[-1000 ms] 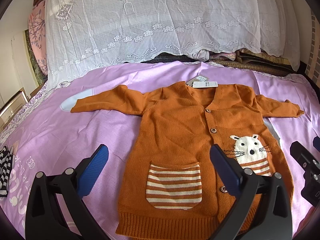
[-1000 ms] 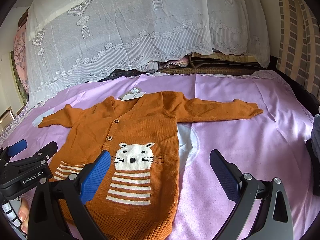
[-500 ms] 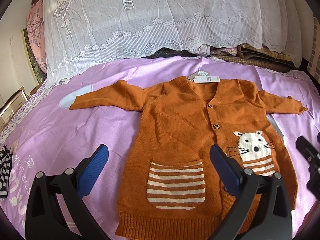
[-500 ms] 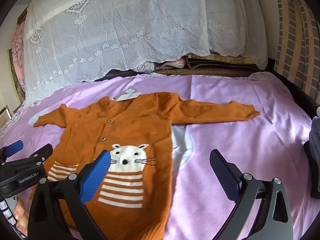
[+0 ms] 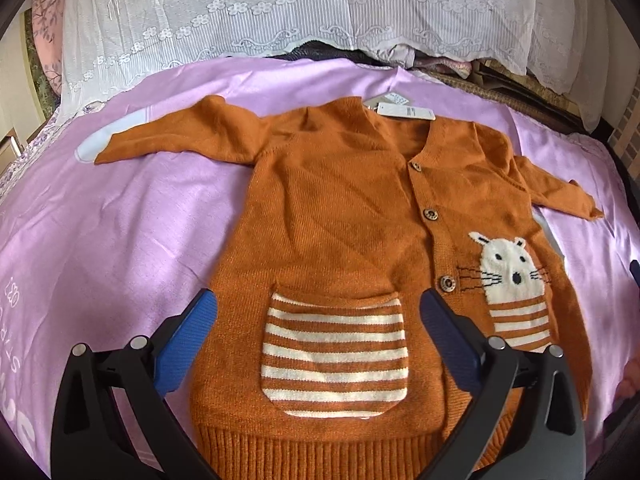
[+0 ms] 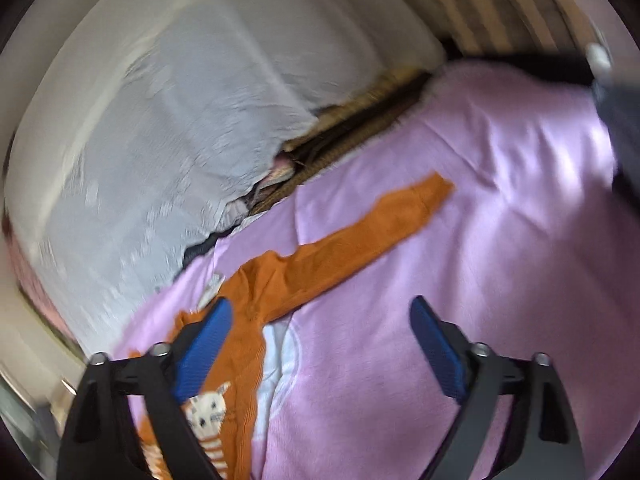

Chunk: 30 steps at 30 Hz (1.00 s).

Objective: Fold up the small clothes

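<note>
A small orange knit cardigan point(image 5: 344, 216) lies flat, front up, on a pink sheet point(image 5: 120, 232), both sleeves spread out. It has a striped pocket point(image 5: 334, 356), a white cat face point(image 5: 508, 268) and a paper tag point(image 5: 406, 111) at the collar. My left gripper point(image 5: 316, 332) is open and empty, low over the hem with the pocket between its fingers. My right gripper point(image 6: 320, 344) is open and empty, tilted, near the cardigan's right side point(image 6: 248, 320); the right sleeve point(image 6: 360, 236) stretches away ahead of it. The right wrist view is blurred.
A white lace-covered pile point(image 5: 320, 8) runs along the back of the bed, with dark woven things point(image 5: 500, 80) beneath it. A white patch point(image 6: 276, 364) in the sheet shows beside the cardigan. A dark object point(image 6: 620, 120) sits at the far right.
My left gripper has moved forward and closer to the cardigan. My right gripper has swung right and tilted sharply, blurring its view; the cardigan now sits at its lower left.
</note>
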### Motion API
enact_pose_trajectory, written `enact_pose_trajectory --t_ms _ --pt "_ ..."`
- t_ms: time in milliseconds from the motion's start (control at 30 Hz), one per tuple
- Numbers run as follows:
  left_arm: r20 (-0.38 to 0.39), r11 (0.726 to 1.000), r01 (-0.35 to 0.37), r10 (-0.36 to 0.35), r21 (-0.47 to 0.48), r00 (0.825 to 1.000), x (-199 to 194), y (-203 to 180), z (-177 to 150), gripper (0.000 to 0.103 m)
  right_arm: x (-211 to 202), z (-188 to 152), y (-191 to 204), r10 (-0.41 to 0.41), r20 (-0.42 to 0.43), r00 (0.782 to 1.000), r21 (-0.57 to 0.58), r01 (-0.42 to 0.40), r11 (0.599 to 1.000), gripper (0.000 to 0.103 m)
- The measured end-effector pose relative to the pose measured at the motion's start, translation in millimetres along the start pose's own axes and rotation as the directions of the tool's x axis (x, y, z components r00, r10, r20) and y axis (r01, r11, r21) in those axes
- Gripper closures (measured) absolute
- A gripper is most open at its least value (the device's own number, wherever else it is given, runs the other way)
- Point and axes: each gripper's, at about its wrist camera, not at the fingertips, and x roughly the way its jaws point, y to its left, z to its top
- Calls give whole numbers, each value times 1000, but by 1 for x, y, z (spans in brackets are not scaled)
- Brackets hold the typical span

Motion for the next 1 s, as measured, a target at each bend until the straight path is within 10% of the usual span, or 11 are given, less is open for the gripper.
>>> enact_pose_trajectory --t_ms 200,567,800,1000 --pt "-58 999 -46 45 -21 997 17 9 2 4 50 7 -57 24 -66 998 267 -6 964 42" --pt "-77 995 -84 79 -60 994 26 18 4 4 134 71 -95 -21 -83 996 371 51 927 46" --pt "-85 995 -88 83 -53 993 33 15 4 4 159 85 -102 -59 -76 995 341 81 936 96" --pt "-85 995 -87 83 -49 993 32 14 3 4 102 102 -68 -188 133 973 149 168 974 97"
